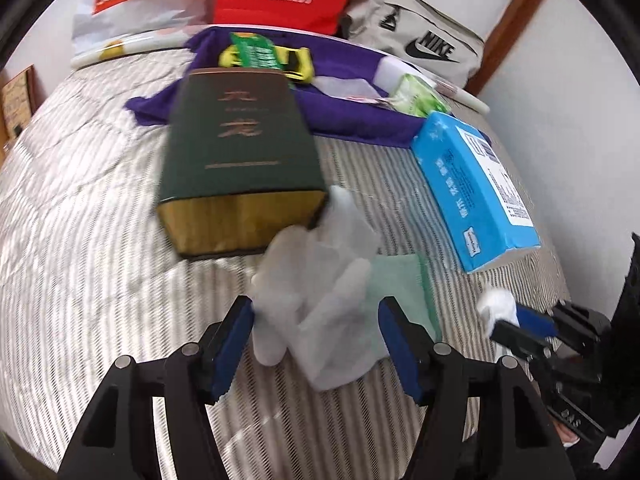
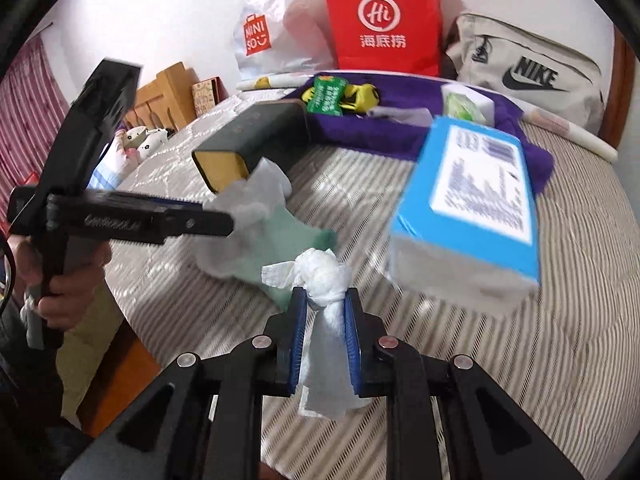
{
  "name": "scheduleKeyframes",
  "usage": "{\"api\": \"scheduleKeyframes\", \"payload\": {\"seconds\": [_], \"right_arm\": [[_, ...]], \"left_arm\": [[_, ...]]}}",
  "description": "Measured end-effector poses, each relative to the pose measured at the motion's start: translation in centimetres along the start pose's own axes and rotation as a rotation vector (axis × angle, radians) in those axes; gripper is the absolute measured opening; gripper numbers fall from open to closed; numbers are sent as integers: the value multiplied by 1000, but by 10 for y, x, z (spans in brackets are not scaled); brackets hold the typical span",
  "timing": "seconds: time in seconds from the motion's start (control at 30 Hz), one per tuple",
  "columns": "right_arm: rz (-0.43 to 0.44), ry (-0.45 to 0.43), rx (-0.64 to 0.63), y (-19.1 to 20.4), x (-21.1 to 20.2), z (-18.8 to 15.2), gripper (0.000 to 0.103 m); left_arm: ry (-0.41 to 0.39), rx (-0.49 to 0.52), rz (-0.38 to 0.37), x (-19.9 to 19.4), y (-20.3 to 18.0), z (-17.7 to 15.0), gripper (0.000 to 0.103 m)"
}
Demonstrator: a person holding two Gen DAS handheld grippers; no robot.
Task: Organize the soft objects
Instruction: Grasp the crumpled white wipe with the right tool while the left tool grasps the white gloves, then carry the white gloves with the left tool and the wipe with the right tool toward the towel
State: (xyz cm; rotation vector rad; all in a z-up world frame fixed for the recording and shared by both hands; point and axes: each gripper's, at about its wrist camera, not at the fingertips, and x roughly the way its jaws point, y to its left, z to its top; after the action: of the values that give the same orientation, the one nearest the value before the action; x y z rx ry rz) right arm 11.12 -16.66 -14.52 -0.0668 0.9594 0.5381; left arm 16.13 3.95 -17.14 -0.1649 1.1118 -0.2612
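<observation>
A crumpled white tissue [image 1: 316, 300] lies on a pale green cloth [image 1: 404, 280] on the striped bed; both show in the right wrist view too, the tissue [image 2: 248, 200] over the cloth [image 2: 296, 240]. My left gripper [image 1: 316, 312] is open, its fingers on either side of the tissue; it also shows in the right wrist view [image 2: 228, 224]. My right gripper [image 2: 325, 300] is shut on a knotted white tissue wad [image 2: 324, 276], held above the bed; it shows at the right of the left wrist view [image 1: 508, 320].
A dark green box [image 1: 240, 152] lies just behind the tissue. A blue tissue pack [image 1: 472, 192] lies to the right. A purple towel [image 1: 352, 116] at the back holds a yellow toy car [image 1: 296, 64] and green packets. Bags [image 2: 384, 20] lean on the wall.
</observation>
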Motion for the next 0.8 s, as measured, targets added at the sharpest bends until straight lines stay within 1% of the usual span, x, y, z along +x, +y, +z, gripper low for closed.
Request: {"api": "scheduleKeyframes", "payload": {"seconds": [0.1, 0.13, 0.2, 0.23, 0.27, 0.33, 0.43, 0.47, 0.53, 0.57, 0.6, 0.63, 0.7, 0.73, 0.8], "right_arm": [[-24, 6, 21, -11, -7, -11, 19], [-32, 8, 30, -14, -8, -13, 19], [-46, 14, 52, -24, -10, -18, 19], [-52, 17, 61, -27, -9, -20, 19], [-57, 22, 69, -30, -8, -22, 19], [-68, 36, 86, -35, -4, -25, 19], [-69, 54, 95, -38, 3, -27, 19], [-67, 56, 95, -37, 5, -27, 19], [-65, 61, 91, -35, 8, -27, 19], [-64, 60, 88, -34, 9, -27, 19], [-63, 60, 86, -33, 9, -27, 19], [-61, 59, 86, -32, 9, -27, 19], [-57, 58, 89, -32, 10, -28, 19], [-58, 58, 90, -32, 10, -28, 19], [-59, 55, 93, -32, 10, -29, 19]], "left_arm": [[20, 30, 31, 13, -11, 2, 71], [15, 48, 53, 16, -15, 2, 73], [10, 76, 81, 20, -22, 1, 78], [6, 86, 88, 22, -24, 0, 79], [0, 91, 92, 22, -26, -1, 81], [-12, 85, 95, 22, -26, -3, 81], [-27, 44, 68, 19, -19, -3, 81], [-31, 30, 68, 18, -18, -3, 79], [-42, 10, 97, 16, -16, -3, 68], [-50, 4, 120, 15, -15, -3, 57], [-55, 1, 127, 14, -14, -4, 49], [-54, -6, 120, 13, -12, -4, 47], [-39, -12, 82, 11, -8, -4, 28], [-35, -21, 64, 10, -6, -5, 27], [-39, -40, 28, 5, -4, -6, 23]]}}
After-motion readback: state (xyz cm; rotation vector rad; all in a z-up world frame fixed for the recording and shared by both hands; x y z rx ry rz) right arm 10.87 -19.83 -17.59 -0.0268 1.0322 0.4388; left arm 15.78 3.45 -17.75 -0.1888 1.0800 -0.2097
